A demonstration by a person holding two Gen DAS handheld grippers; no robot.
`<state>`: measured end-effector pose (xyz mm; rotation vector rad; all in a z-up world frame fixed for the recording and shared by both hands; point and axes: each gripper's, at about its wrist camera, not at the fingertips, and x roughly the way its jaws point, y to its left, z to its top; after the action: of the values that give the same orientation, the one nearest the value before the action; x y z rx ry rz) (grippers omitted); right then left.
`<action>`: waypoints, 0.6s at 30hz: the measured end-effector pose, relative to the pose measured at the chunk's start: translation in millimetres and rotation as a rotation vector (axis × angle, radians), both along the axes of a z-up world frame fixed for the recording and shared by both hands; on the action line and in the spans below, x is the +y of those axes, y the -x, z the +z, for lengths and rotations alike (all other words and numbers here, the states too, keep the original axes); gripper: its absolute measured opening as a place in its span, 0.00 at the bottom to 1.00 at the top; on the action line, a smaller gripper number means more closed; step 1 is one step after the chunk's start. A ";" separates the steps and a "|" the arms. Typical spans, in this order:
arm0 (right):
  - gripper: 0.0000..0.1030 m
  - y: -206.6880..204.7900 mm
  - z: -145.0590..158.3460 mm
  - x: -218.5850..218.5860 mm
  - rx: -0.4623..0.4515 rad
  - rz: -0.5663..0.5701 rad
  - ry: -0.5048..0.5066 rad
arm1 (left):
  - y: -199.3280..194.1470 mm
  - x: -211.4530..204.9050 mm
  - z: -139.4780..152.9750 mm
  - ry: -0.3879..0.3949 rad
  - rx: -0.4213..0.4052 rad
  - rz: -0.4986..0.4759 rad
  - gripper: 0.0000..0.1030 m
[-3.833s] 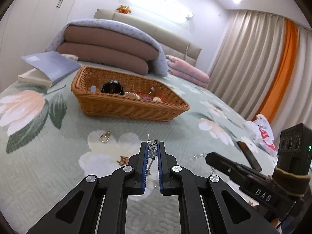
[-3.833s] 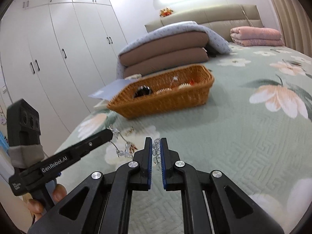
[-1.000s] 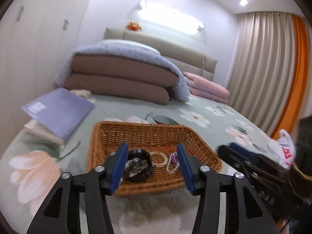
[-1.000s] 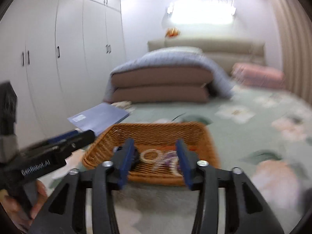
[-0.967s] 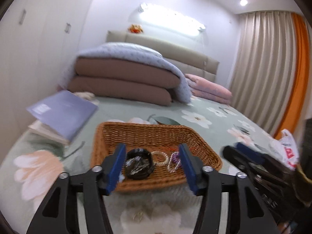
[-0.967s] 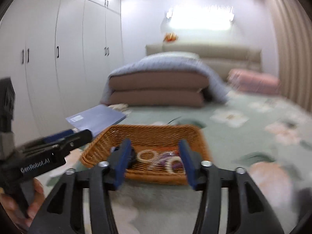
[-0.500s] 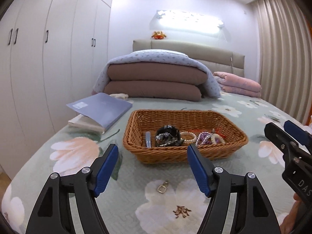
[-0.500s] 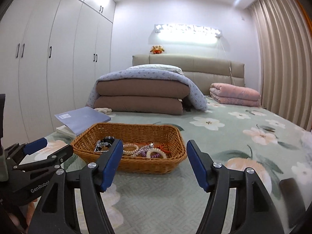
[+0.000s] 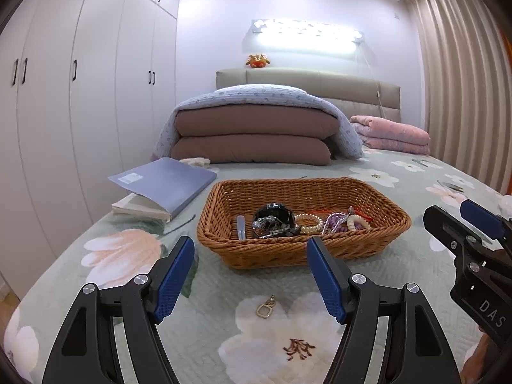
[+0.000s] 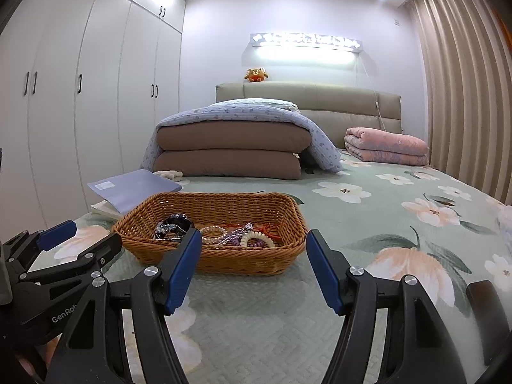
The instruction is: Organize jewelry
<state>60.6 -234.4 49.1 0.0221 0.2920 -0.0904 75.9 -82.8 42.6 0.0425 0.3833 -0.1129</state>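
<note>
Gold clasp [image 9: 265, 308] on bed, centred just ahead of your left gripper [image 9: 251, 283]; both grippers' fingers apart, empty; right gripper [image 10: 252, 268] farther.

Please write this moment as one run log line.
left gripper: open, empty | right gripper: open, empty | basket: holds jewelry | gold clasp: on bedspread, outside basket

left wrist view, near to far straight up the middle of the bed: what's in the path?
gold clasp → wicker basket → folded brown bedding under the blue quilt → headboard → plush toy on top of it.
</note>
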 end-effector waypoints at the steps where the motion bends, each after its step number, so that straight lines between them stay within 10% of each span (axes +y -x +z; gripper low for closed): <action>1: 0.68 -0.3 -0.2 -1.7 0.002 0.000 -0.006 | 0.8 -0.2 0.2 -0.003 -0.003 0.001 0.72; 18: 0.69 -1.1 -2.7 -4.9 0.015 -0.001 -0.021 | 3.5 -2.9 -1.3 -0.015 0.000 -0.014 0.72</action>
<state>61.7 -239.3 46.3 0.0424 0.3081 -0.0883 72.4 -85.7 41.3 0.0598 0.3839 -0.1243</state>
